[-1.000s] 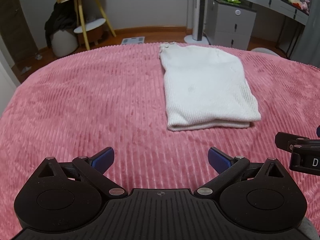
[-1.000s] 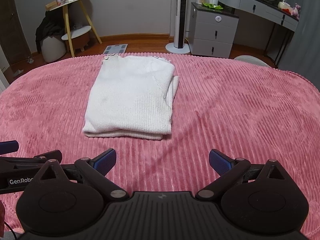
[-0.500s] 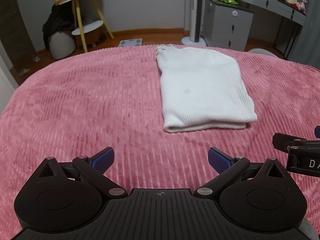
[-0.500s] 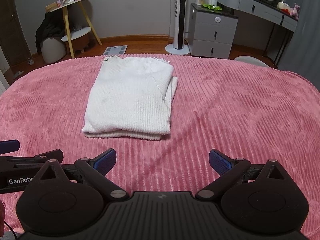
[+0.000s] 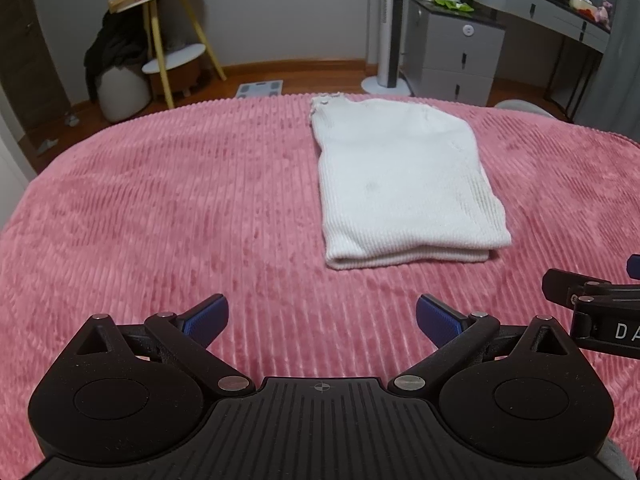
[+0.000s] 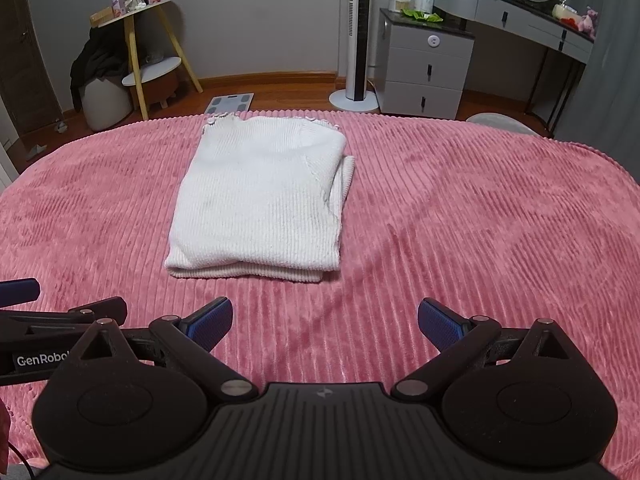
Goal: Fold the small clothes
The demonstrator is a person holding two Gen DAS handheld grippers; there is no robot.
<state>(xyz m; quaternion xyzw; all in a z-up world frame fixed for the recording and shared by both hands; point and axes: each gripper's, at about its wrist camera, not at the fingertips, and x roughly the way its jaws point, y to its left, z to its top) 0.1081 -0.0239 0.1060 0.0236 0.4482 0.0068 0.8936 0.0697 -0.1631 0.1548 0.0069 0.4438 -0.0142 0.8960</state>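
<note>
A pink ribbed blanket (image 6: 460,208) covers the bed. Beyond it stand a tower fan (image 6: 357,32), grey drawers (image 6: 426,68), a yellow-legged side table (image 6: 136,40) and floor scales (image 6: 230,104).

I see open pink ribbed bedspread (image 5: 180,208) between my left hand-held gripper (image 5: 322,316) and the folded white knit garment (image 5: 400,188). The right hand-held gripper (image 6: 325,322) has bare blanket ahead too, with only its partner close alongside.
</note>
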